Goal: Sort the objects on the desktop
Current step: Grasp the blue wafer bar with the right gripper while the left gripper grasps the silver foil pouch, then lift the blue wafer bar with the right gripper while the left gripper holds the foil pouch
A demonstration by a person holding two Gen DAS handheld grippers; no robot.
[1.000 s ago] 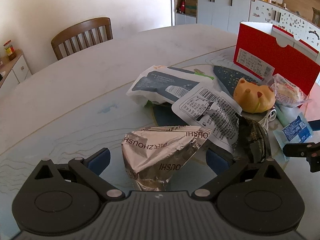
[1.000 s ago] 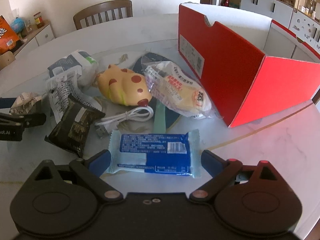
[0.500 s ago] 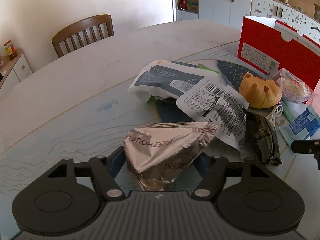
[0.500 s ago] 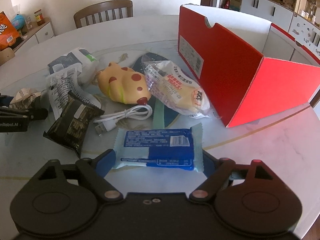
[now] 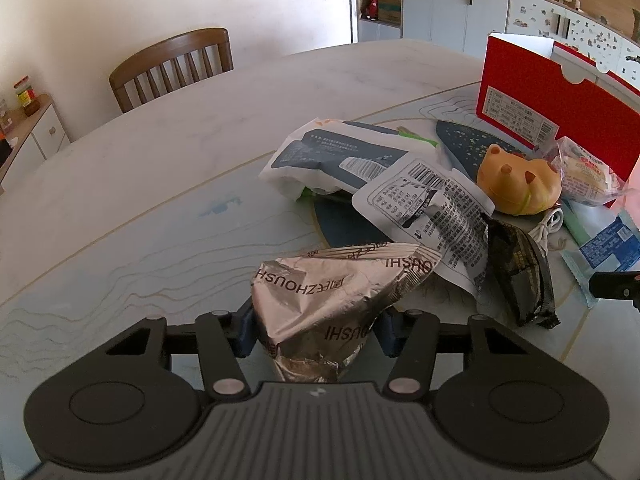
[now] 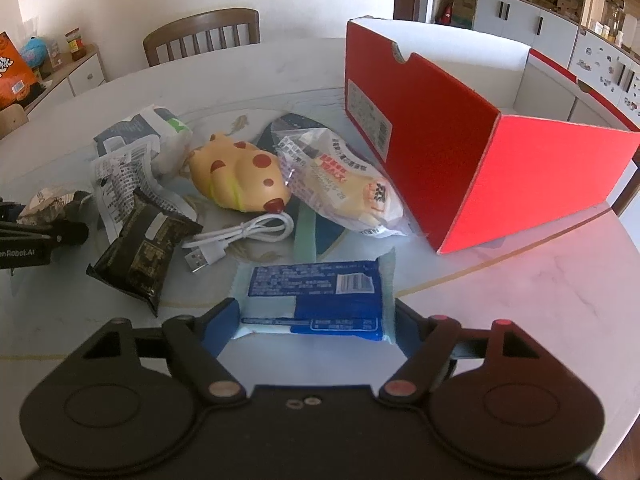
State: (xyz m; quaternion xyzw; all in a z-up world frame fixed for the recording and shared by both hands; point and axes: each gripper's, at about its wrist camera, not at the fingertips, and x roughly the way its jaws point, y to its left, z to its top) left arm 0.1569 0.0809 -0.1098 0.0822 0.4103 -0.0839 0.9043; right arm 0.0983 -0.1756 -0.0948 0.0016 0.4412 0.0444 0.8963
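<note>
Left wrist view first: the silver foil snack bag (image 5: pixel 328 312) sits on the desk (image 5: pixel 160 184) with its long axis running from right at the camera out toward the far right, wide crumpled end nearest the left gripper (image 5: pixel 316 330). It's squarely between the blue fingers (image 5: pixel 245 330), which are closing and look like they're pressing both flanks of the bag. Just past its far tip is a white printed packet (image 5: pixel 436 216), with a dark wrapper (image 5: pixel 520 276) to the right of that, so the pile crowds the bag's far end. A yellow squishy toy (image 5: pixel 516 188) and the red box (image 5: pixel 560 120) sit further out to the right.

Right wrist view: the blue-and-white packet (image 6: pixel 316 294) lies flat with its long axis crosswise, straight from finger to finger. The right gripper (image 6: pixel 316 320) is closing on it, fingers (image 6: pixel 222 322) touching the crimped ends. Beyond the fingertips: a white USB cable (image 6: pixel 244 234), a clear bread bag (image 6: pixel 340 188), the red box off to the right.
</note>
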